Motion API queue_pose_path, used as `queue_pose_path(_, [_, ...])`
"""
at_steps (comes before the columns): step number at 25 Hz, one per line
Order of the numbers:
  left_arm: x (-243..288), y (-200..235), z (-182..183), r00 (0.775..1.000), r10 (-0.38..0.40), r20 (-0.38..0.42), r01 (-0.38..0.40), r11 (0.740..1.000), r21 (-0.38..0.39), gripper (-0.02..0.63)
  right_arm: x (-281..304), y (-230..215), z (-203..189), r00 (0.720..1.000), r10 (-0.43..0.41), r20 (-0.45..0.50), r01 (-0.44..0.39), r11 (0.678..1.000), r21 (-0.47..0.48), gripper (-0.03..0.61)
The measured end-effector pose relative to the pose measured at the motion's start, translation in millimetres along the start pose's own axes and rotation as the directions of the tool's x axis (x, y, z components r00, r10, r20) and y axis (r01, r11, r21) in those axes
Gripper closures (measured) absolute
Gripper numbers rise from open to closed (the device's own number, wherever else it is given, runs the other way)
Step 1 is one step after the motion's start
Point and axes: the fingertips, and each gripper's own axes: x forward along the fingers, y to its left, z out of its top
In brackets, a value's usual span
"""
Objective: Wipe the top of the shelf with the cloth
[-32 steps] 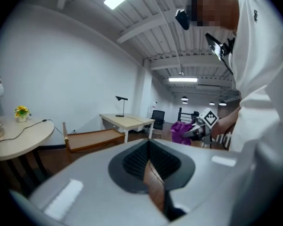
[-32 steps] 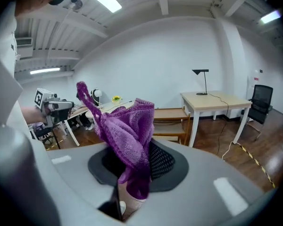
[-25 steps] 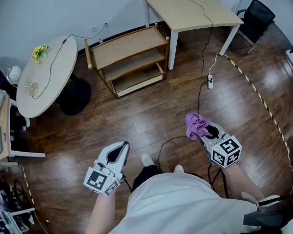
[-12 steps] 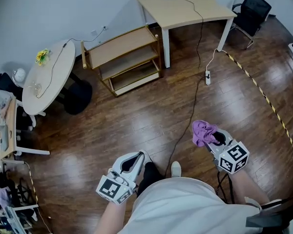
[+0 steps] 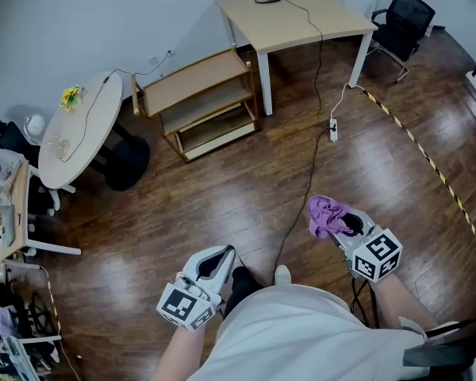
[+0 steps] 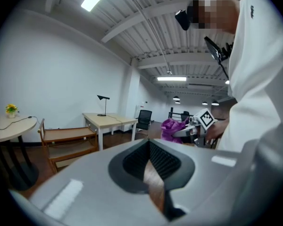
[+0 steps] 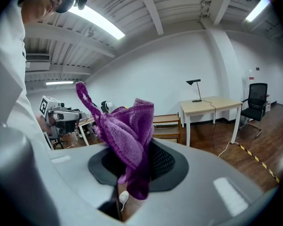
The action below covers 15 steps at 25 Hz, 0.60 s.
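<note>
Where it is clamped, purple knitted cloth (image 7: 128, 126) bunches.

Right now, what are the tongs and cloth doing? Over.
Right tongs shut on purple cloth. Left tongs shut, empty. Wooden shelf far off, cable on floor ahead.

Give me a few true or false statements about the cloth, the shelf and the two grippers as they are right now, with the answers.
1. The purple cloth is clamped in the right gripper. True.
2. The cloth is lying on the top of the wooden shelf. False: it hangs from the right gripper's jaws, across the floor from the shelf.
3. The left gripper has nothing between its jaws. True.
4. In the head view the shelf stands to the right of the desk. False: it stands left of the desk, between it and the round table.
</note>
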Motion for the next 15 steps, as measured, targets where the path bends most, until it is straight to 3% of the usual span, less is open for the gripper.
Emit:
queue_pose_path(10, [8.7, -18.3, -6.2, 0.999, -0.050, -0.007, 0.050, 0.999, 0.013, 0.595, -4.4, 1.0, -10.8, 1.000, 0.001, -0.007, -0.001, 1.000, -0.001, 0.477])
queue_pose_path(15, [8.8, -14.1, -0.6, 0.999, -0.029, 0.018, 0.029, 0.999, 0.029, 0.595, 7.3, -0.9, -7.3, 1.000, 0.027, -0.009, -0.027, 1.000, -0.011, 0.477])
